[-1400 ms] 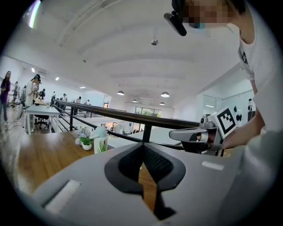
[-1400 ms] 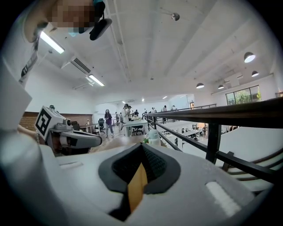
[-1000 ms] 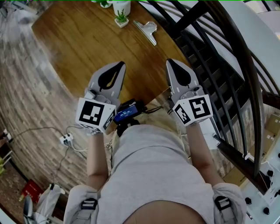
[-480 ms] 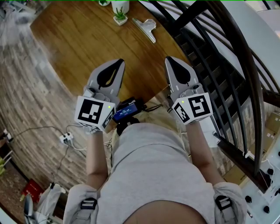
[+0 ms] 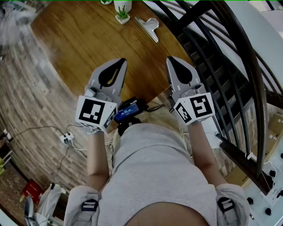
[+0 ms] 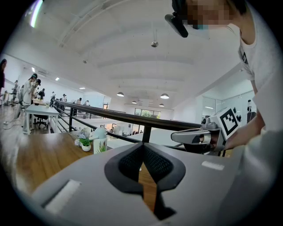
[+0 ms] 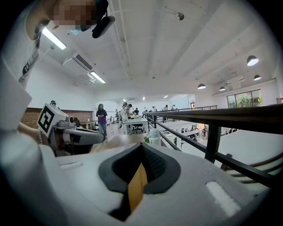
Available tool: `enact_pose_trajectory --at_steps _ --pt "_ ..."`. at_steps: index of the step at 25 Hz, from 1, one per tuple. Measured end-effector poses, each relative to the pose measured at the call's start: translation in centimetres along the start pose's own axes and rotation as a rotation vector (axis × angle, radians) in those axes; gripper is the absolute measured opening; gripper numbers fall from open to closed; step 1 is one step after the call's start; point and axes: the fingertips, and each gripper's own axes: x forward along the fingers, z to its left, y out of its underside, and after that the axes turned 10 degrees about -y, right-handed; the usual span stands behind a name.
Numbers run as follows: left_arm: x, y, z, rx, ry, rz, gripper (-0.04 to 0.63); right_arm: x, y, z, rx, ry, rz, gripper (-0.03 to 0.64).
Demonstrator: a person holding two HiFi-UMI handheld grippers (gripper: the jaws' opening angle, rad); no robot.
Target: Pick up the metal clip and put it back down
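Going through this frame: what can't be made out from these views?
- Head view: white cup is cut off by the top edge.
- Head view: blue screen, print too small to read.
- Gripper views: metal clip not seen, apparently behind the bodies of the left hand-held gripper and right hand-held gripper.

Person in a pale grey short-sleeved top [image 5: 150, 176], with two matching handheld grippers.
The light grey, wedge-shaped plastic left gripper [image 5: 121, 62] and its twin, the right gripper [image 5: 170, 59], both taper to a point around a teardrop-shaped black recess lined with mesh-textured rubber pads [image 6: 157, 165]. Each carries a white cube with black square markers [image 5: 95, 114] at its rear. Grey webbing straps with black buckles [image 5: 89, 205] sit near both shoulders.
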Motion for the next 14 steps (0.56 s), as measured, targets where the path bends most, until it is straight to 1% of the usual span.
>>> enact_pose_trajectory --at_steps 14 --pt "-0.05 -0.06 -0.06 0.003 -0.002 0.005 0.012 0.05 0.38 -0.06 0.004 0.001 0.009 0.0"
